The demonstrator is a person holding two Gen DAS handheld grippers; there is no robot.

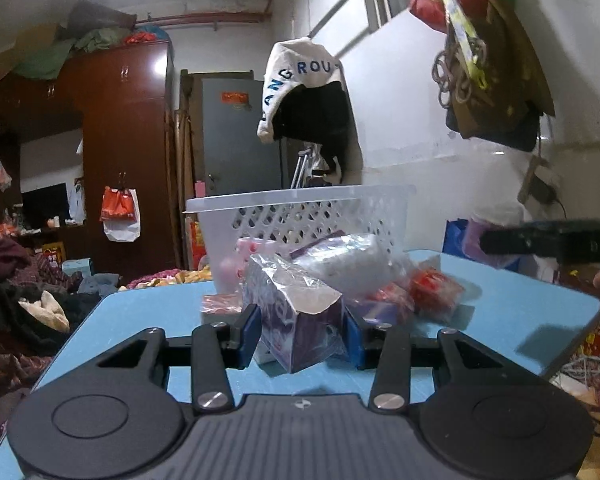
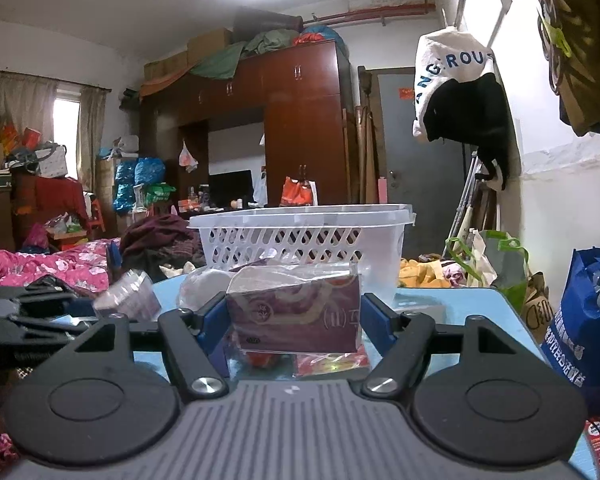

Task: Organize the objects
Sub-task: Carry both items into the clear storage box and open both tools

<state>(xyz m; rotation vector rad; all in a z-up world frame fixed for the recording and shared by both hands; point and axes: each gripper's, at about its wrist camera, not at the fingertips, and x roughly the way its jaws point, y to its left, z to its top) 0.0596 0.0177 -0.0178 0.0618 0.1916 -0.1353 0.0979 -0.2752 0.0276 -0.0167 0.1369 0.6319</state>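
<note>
A white perforated plastic basket [image 1: 300, 216] stands at the far side of the blue table [image 1: 520, 312]; it also shows in the right wrist view [image 2: 300, 236]. My left gripper [image 1: 302, 332] is shut on a purple box [image 1: 300, 328] wrapped in clear plastic, just above the table. My right gripper [image 2: 296, 320] is shut on a maroon box in a clear bag [image 2: 296, 312], held in front of the basket. Red-wrapped packets [image 1: 432, 288] and a clear bag [image 1: 348, 260] lie between my left gripper and the basket.
The other gripper shows at the right edge of the left wrist view [image 1: 548, 240] and at the left in the right wrist view [image 2: 28, 312]. A blue shopping bag [image 2: 580, 328] stands right of the table. A bed with clothes [image 2: 40, 264] lies left.
</note>
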